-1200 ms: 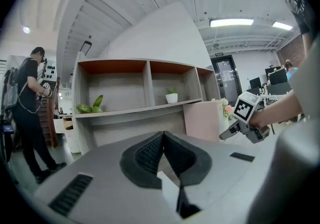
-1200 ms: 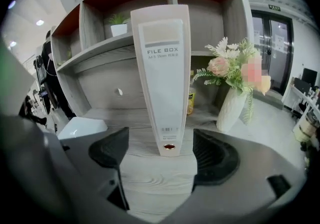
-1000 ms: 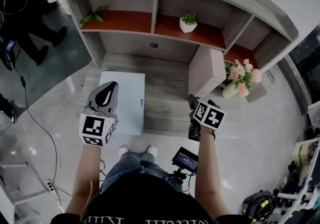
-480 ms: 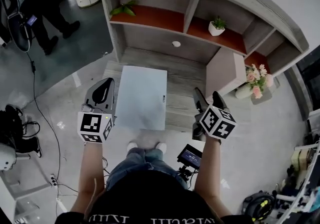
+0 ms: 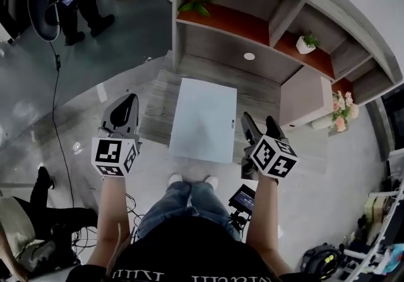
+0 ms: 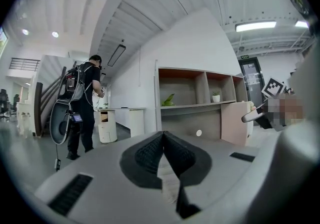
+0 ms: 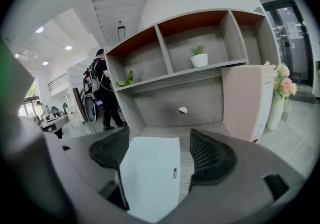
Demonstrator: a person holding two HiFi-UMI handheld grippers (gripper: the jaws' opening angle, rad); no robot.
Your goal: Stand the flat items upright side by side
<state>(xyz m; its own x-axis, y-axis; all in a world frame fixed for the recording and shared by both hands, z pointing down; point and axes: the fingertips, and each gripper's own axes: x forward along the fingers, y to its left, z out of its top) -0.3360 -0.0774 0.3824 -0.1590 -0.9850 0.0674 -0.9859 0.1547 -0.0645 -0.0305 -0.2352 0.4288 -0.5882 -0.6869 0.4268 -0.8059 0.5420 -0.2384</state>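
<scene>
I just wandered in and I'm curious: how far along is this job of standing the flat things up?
Barely begun. A pink board already stands upright by the shelf. Nothing is in hand: the left gripper is shut on nothing, the right gripper open and empty. The white board lies flat on the wooden platform, yet to be stood beside it.

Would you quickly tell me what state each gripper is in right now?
Left gripper: tongs shut, empty.
Right gripper: tongs open, empty.
</scene>
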